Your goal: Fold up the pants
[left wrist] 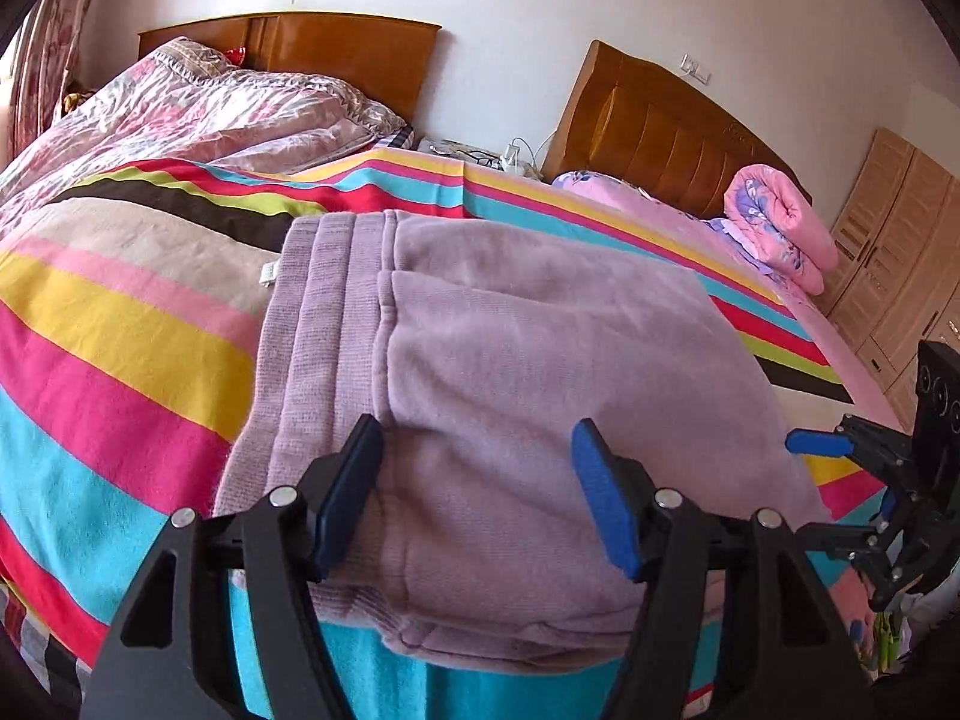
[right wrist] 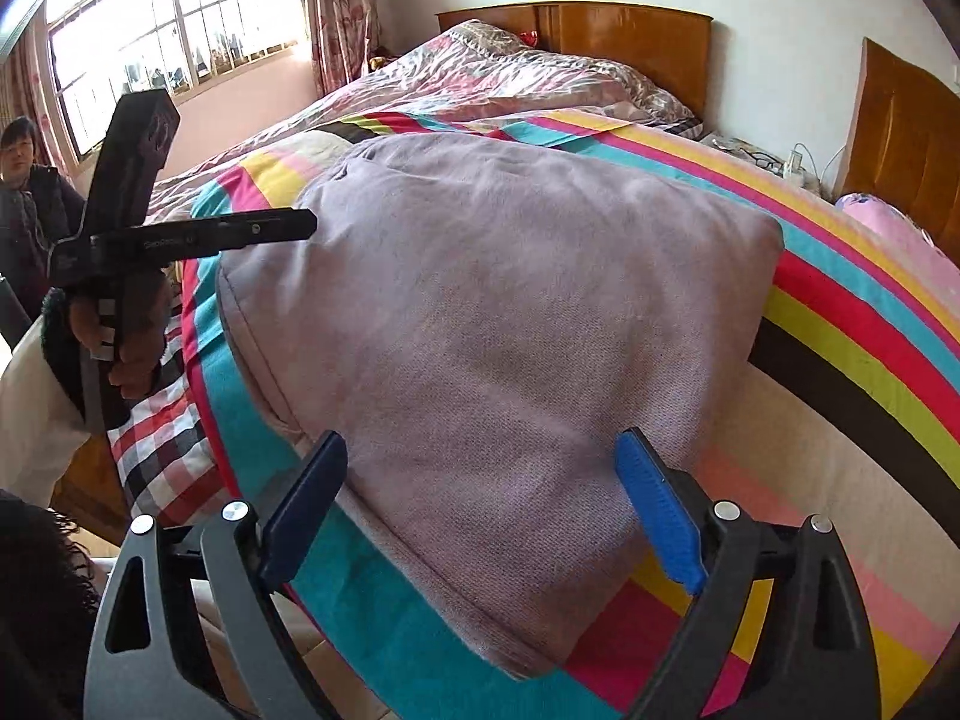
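Observation:
Folded lilac pants (left wrist: 510, 330) lie in a thick rectangular stack on the striped bed sheet (left wrist: 120, 360), with the ribbed waistband layers along the left edge. My left gripper (left wrist: 477, 429) hovers over the stack's near edge, its jaws apart and its blue pads clear of the cloth. In the right wrist view the same pants (right wrist: 510, 300) fill the middle. My right gripper (right wrist: 480, 441) stands wide open over their near corner and holds nothing. A hand (right wrist: 135, 336) carries the left gripper at the left of that view.
A second bed with a floral quilt (left wrist: 210, 108) stands behind on the left. A rolled pink quilt (left wrist: 780, 222) lies by the headboard and a wardrobe (left wrist: 900, 252) is at the far right. A person (right wrist: 24, 192) sits under the window (right wrist: 168, 18).

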The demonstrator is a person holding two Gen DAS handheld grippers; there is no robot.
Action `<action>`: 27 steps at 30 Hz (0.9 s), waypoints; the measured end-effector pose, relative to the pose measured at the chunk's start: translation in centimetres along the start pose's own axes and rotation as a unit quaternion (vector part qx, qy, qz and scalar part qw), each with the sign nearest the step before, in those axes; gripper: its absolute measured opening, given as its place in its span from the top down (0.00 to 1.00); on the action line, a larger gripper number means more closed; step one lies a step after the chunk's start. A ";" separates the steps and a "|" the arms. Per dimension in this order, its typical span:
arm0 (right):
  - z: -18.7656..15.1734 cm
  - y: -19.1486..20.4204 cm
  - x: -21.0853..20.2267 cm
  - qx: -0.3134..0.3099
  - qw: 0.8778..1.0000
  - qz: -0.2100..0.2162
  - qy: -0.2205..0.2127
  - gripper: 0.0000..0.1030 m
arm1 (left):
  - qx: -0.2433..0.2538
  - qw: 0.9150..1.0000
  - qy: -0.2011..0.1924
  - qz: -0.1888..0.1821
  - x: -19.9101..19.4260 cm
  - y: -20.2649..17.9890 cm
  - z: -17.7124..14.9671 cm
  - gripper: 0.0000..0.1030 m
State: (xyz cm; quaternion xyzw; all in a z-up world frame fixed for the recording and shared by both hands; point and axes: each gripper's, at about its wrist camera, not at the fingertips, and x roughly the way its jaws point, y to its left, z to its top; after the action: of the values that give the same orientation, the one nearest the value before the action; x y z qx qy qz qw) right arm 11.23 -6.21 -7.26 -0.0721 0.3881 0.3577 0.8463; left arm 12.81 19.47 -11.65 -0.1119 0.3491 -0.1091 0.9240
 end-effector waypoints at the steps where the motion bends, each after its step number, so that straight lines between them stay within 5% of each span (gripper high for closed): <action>1: 0.8 -1.0 -0.6 0.010 1.000 0.012 -0.020 0.12 | -0.003 1.000 -0.002 -0.003 0.0 0.0 0.1 0.36; 3: 2.8 -3.2 -0.6 0.029 0.998 0.029 -0.047 0.12 | -0.008 1.000 -0.006 -0.009 0.0 0.1 0.0 0.36; 6: 5.6 -6.5 3.2 0.050 0.997 0.054 -0.033 0.12 | -0.007 1.000 -0.005 -0.009 -0.1 0.0 0.2 0.36; 9: 6.9 -9.5 7.4 0.048 0.998 -0.020 0.023 0.13 | -0.009 1.000 -0.002 -0.009 -0.1 0.0 0.3 0.36; 14: 9.3 -10.9 5.5 0.088 0.995 -0.011 -0.044 0.12 | -0.006 1.000 -0.001 -0.005 0.0 -0.1 0.2 0.36; 16: 10.0 -10.8 7.5 0.069 0.997 0.026 -0.016 0.12 | 0.002 1.000 0.004 0.005 0.2 -0.4 0.4 0.36; 18: 10.2 -12.0 9.5 0.063 0.998 -0.010 0.010 0.12 | 0.015 1.000 0.008 0.018 0.3 -0.8 0.4 0.36; 20: 10.8 -13.3 8.8 0.104 0.994 -0.020 -0.015 0.15 | 0.026 0.999 0.011 0.029 0.4 -1.1 0.2 0.36; 23: 12.2 -11.8 7.2 0.113 0.992 -0.027 -0.053 0.13 | 0.027 0.999 0.010 0.036 0.5 -1.2 0.2 0.36; 25: 12.7 -8.4 8.5 0.062 0.998 0.008 -0.021 0.13 | 0.030 0.999 0.008 0.036 0.5 -1.2 0.2 0.34; 27: 12.8 -4.6 10.2 -0.018 1.000 -0.014 0.008 0.13 | 0.035 0.999 0.007 0.036 0.5 -1.3 0.2 0.34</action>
State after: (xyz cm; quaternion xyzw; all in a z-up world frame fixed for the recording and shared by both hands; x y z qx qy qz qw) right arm 26.51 1.12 -6.38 -0.0958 0.3869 0.3527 0.8466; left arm 13.12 18.09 -11.44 -0.0656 0.3550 -0.0884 0.9284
